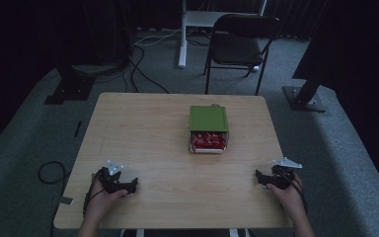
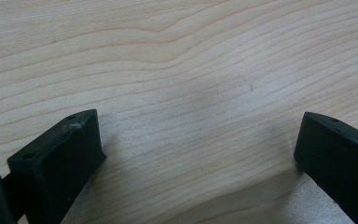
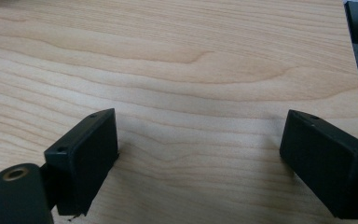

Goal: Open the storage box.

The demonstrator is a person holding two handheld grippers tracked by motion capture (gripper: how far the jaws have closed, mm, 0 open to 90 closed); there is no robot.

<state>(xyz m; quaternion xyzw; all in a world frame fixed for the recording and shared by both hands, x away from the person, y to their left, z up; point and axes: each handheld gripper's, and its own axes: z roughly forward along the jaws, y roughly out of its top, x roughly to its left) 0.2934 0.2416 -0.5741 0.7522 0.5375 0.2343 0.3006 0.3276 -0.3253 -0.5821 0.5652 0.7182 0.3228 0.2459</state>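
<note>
A black folding chair stands on the grey carpet beyond the far edge of the wooden table. Left of it stands a white post, with black cables nearby.

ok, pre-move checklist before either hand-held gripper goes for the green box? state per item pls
1. Left hand-held gripper open, nothing between its jaws: ok, bare wood shows between them in the left gripper view.
2. Right hand-held gripper open, holding nothing: ok.
3. Green box apart from both grippers, near the table's middle: ok.
4. Red contents showing at the box's near end: ok; what they are, cannot tell.
5. Path across the table to the box free of other things: ok.
6. Whether the green top is a loose lid or a sleeve: cannot tell.
</note>
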